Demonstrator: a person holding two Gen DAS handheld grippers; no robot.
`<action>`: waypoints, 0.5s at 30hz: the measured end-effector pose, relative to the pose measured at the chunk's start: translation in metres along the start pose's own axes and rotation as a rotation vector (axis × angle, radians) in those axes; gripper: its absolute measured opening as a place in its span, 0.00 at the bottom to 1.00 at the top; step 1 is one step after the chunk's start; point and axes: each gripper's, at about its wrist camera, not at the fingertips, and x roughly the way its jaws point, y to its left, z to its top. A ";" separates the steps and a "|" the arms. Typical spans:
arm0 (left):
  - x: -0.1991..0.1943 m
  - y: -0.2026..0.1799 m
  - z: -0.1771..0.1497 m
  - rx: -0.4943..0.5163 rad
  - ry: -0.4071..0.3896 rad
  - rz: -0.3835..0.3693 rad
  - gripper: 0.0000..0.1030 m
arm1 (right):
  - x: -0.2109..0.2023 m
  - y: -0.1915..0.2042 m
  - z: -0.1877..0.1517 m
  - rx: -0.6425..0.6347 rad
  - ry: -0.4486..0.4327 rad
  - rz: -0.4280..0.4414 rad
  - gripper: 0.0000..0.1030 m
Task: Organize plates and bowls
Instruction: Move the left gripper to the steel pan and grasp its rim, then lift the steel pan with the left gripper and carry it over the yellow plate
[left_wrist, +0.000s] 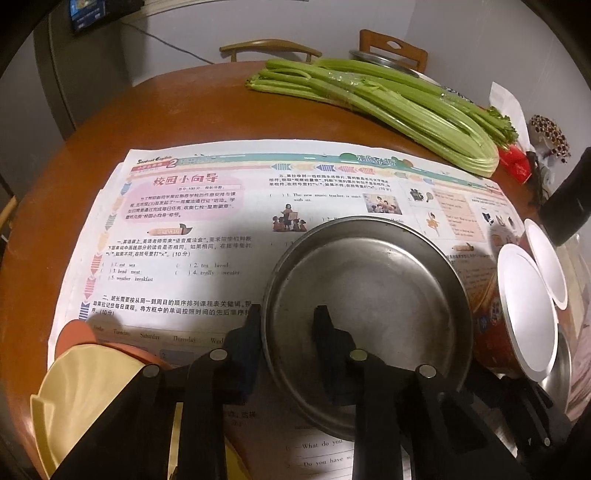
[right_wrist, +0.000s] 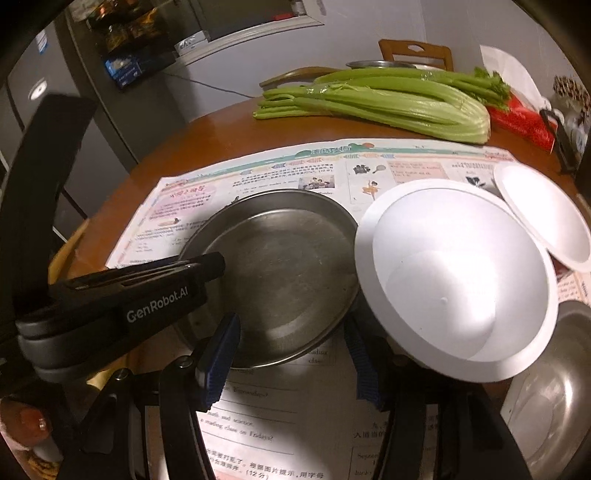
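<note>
Celery beyond a worksheet (printed, colourful) on the table

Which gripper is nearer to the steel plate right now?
Left. The left gripper is clamped on the steel plate at its near rim, one finger inside, one outside. The right gripper holds the tilted white bowl beside the plate.

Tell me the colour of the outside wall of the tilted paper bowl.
Red, with printed markings, on the tilted paper bowl; its inside is white. The left wrist view shows it best.
</note>
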 end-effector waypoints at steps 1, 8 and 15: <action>0.000 0.000 0.000 0.000 -0.001 -0.002 0.27 | 0.000 0.000 0.000 -0.006 -0.002 -0.004 0.58; -0.010 -0.001 -0.002 -0.007 -0.021 -0.009 0.27 | -0.003 -0.002 0.001 0.000 0.005 0.023 0.58; -0.027 0.000 -0.007 -0.012 -0.050 -0.009 0.27 | -0.011 -0.001 -0.001 -0.003 0.009 0.053 0.58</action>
